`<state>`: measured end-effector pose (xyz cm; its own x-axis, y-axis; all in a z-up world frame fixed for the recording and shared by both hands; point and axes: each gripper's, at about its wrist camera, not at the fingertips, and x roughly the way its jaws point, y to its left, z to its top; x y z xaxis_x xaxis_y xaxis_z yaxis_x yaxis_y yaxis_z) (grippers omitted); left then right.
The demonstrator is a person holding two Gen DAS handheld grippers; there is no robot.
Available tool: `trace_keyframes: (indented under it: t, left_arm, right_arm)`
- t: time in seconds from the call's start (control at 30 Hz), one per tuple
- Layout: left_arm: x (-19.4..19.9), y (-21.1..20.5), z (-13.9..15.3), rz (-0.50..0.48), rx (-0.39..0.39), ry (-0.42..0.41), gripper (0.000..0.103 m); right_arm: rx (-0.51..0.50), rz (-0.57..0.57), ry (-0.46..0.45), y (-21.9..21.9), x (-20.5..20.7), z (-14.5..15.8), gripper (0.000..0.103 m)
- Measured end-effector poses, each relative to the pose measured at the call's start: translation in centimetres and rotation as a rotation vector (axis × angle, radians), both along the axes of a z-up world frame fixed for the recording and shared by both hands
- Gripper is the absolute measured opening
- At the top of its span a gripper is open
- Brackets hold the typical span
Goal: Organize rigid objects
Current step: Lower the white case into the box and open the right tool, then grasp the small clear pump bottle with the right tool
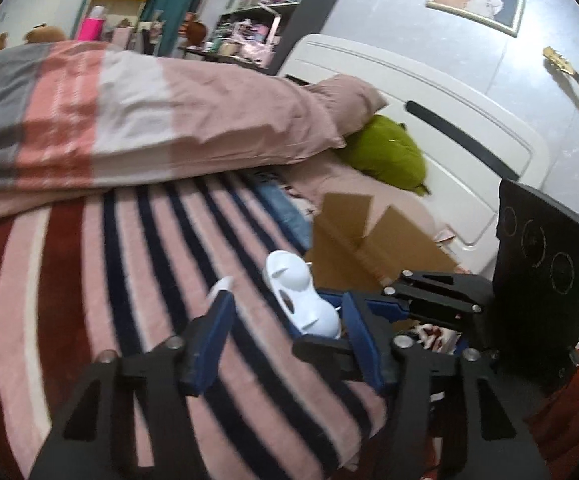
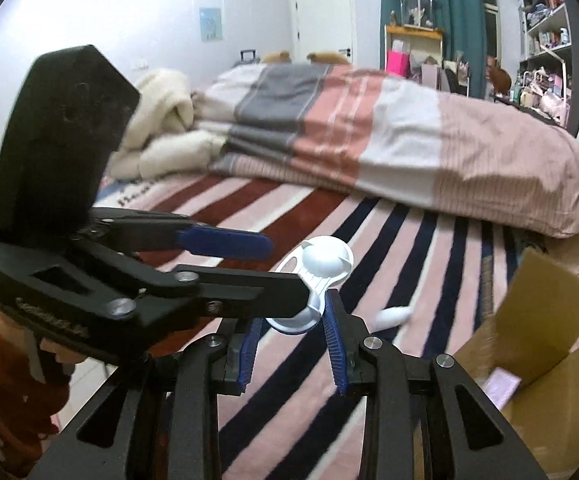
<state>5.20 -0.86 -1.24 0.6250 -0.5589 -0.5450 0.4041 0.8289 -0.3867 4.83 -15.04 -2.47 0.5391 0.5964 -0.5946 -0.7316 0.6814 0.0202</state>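
White plastic gadget (image 2: 316, 276) is up off the striped blanket (image 2: 369, 264), pinched at its lower end by the right gripper (image 2: 294, 326), jaws nearly closed on it. Left gripper (image 1: 285, 312) sits just beside it, partly closed; can't tell if its pads actually touch. Small white piece (image 2: 393, 316) lies on the blanket. Cardboard box (image 2: 545, 320) is right, folded duvet (image 2: 369, 136) farther back.

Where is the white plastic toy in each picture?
Left wrist view: the white toy sits low, just right of centre, between the blue jaws, with the cardboard box right behind it.
Right wrist view: the toy is near the centre, above that gripper's blue jaws.
Shared landmark: the striped blanket under it.
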Motion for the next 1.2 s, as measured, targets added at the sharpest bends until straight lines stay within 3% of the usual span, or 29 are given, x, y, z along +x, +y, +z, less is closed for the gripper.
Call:
trace_keyframes:
  t: [0.07,0.17,0.5,0.73,0.77,0.8,0.87,0.93,1.2]
  left_arm:
    - [0.8,-1.9,1.0,-0.033,0.005,-0.008,0.046]
    - [2.3,-4.6,1.9,-0.089,-0.005,0.004,0.033]
    - [5.9,-15.1,3.1,-0.216,0.071,0.018,0.032]
    - [7.3,-18.5,2.2,-0.247,0.114,0.051,0.032]
    - [7.4,-18.8,2.1,-0.241,0.124,0.051,0.036]
    - [7.4,-19.0,2.1,-0.229,0.138,0.048,0.052]
    - [7.3,-18.7,2.4,-0.184,0.165,0.015,0.078]
    - [7.2,-18.5,2.7,-0.182,0.169,-0.002,0.080]
    - [6.6,-16.0,3.6,-0.132,0.173,-0.028,0.082]
  right_arm:
    - [0.015,-0.017,-0.017,-1.8,0.2,0.9,0.026]
    - [0.032,-0.049,-0.019,-4.1,0.7,1.9,0.026]
    - [0.045,-0.191,0.018,-13.4,3.2,2.9,0.026]
    - [0.020,-0.226,0.072,-16.3,4.1,2.0,0.027]
    - [0.014,-0.229,0.076,-16.5,4.2,1.9,0.027]
    - [0.007,-0.231,0.077,-16.5,4.3,1.8,0.028]
    - [-0.010,-0.234,0.073,-16.4,4.4,1.7,0.046]
    - [-0.015,-0.239,0.071,-16.5,4.6,1.6,0.051]
    - [-0.024,-0.241,0.075,-16.2,4.7,1.8,0.052]
